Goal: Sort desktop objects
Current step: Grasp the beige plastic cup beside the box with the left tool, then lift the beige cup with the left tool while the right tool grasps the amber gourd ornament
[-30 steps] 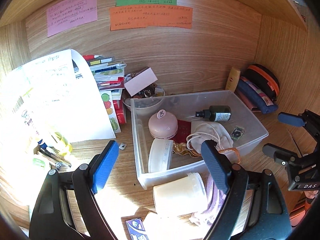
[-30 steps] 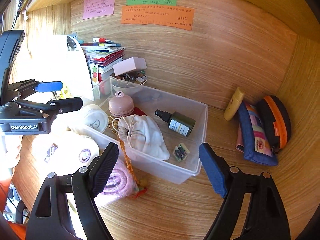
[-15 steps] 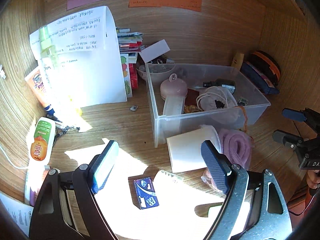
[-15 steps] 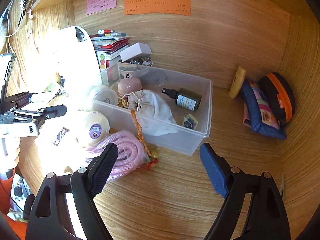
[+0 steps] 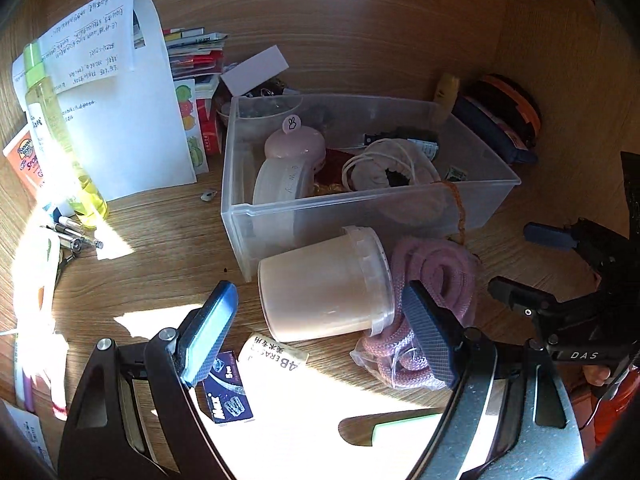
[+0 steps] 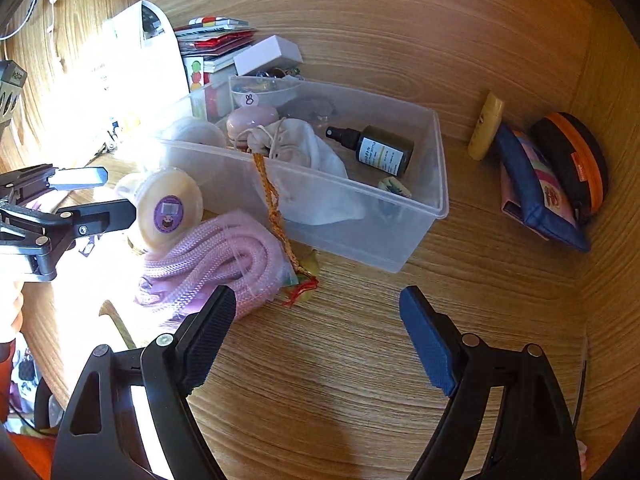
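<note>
A clear plastic bin (image 5: 472,204) (image 6: 360,236) stands on the wooden desk and holds a pink round case (image 5: 294,146), a white drawstring pouch (image 6: 304,144) and a dark spray bottle (image 6: 382,150). A white lidded tub (image 5: 324,284) (image 6: 170,208) lies on its side in front of the bin, beside a bagged pink rope (image 5: 436,276) (image 6: 216,260). My left gripper (image 5: 316,332) is open and empty just short of the tub. My right gripper (image 6: 320,336) is open and empty over bare desk in front of the bin.
A white paper sheet (image 5: 120,112), a yellow-green bottle (image 5: 56,128), pens (image 5: 72,236) and stacked books (image 6: 216,40) stand left of the bin. A blue staple box (image 5: 228,396) lies near my left fingers. Pouches (image 6: 548,184) and a yellow tube (image 6: 486,126) lean at the right wall.
Both grippers have pulled back from the bin, so the tub, pink rope and staple box now show in front of it. Both grippers stay open.
</note>
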A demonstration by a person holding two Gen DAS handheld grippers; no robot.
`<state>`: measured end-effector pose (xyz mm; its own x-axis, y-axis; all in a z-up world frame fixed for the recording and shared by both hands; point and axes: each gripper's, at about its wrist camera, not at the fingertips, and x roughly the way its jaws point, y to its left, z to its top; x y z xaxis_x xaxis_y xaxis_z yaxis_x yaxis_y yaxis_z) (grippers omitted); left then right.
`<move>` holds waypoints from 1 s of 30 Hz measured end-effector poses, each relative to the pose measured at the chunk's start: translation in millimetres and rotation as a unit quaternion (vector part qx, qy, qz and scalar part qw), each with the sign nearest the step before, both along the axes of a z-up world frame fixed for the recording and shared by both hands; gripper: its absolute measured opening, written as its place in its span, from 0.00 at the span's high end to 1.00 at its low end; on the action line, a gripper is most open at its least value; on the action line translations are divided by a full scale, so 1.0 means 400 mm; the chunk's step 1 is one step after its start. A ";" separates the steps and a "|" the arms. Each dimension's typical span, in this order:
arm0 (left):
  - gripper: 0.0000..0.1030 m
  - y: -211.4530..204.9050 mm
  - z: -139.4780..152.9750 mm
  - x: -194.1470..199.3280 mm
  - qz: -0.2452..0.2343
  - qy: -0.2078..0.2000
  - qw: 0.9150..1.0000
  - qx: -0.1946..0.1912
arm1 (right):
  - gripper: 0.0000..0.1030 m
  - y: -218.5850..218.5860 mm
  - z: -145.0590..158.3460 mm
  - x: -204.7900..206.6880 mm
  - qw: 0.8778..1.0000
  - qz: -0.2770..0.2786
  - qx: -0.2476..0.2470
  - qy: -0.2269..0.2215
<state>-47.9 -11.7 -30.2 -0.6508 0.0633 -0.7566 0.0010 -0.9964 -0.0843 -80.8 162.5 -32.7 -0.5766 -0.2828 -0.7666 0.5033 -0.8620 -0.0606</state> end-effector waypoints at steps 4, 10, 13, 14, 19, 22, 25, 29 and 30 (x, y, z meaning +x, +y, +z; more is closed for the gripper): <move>0.18 0.002 -0.027 -0.025 0.002 -0.014 1.000 0.002 | 0.23 0.015 -0.015 -0.013 1.000 -0.001 0.008 -0.004; 0.18 0.001 -0.050 -0.045 0.002 -0.019 1.000 0.006 | 0.37 0.003 -0.046 -0.036 0.999 0.009 0.035 -0.015; 0.18 -0.006 -0.058 -0.055 0.003 -0.024 1.000 0.014 | 0.41 -0.009 -0.059 -0.052 0.999 0.017 0.041 -0.022; 0.18 -0.008 -0.062 -0.059 0.004 -0.027 0.999 0.017 | 0.42 -0.012 -0.061 -0.056 0.999 0.019 0.041 -0.023; 0.18 -0.025 -0.085 -0.075 0.010 -0.046 0.998 0.040 | 0.47 -0.029 -0.061 -0.069 0.998 0.034 0.042 -0.024; 0.18 -0.036 -0.094 -0.078 0.012 -0.050 0.997 0.055 | 0.51 -0.034 -0.060 -0.076 0.998 0.043 0.043 -0.025; 0.20 -0.035 -0.094 -0.073 0.012 -0.045 0.998 0.052 | 0.57 -0.036 -0.059 -0.084 0.997 0.055 0.034 -0.033; 0.33 -0.028 -0.090 -0.060 0.003 -0.034 0.998 0.052 | 0.71 -0.048 -0.059 -0.090 0.996 0.072 0.023 -0.045; 0.34 -0.025 -0.088 -0.056 0.005 -0.029 0.999 0.046 | 0.71 -0.049 -0.058 -0.091 0.996 0.072 0.022 -0.047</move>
